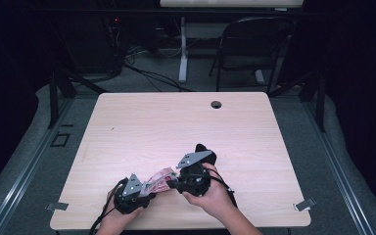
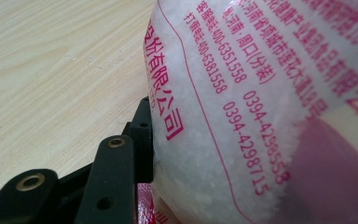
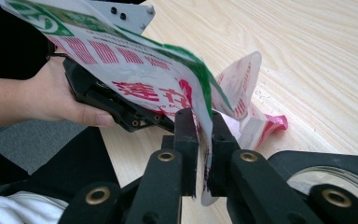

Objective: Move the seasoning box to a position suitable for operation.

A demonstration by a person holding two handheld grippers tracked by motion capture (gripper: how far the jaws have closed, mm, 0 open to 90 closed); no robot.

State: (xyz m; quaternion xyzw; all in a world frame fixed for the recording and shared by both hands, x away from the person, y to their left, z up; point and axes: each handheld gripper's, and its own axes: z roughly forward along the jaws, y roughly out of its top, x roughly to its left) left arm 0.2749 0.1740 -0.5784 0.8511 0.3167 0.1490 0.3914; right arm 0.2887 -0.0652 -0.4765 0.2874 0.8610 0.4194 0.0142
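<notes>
the work in hand looks like pulling open a plastic bag (image 1: 159,180) of white granules, held between 2 grippers just above the near edge of the table (image 1: 186,122). in the high view the bag hangs between the hands, the left gripper (image 1: 149,191) at its lower end and the right gripper (image 1: 174,182) at the other.

in the right gripper view the right gripper (image 3: 204,133) has its jaws nearly together with the thin printed film of the bag (image 3: 135,74) between them; a slim gap shows, so the pinch looks light. in the left gripper view one jaw of the left gripper presses against the full, grainy body of the bag (image 2: 242,93); the other jaw is hidden, so i cannot tell for sure that it is clamped.

to do this well, i would firm up the right pinch on the film first, well below the edge so it cannot slip out. keep the filled end low and steady with the left, and pull apart slowly, or the granules may spill onto the table.
</notes>
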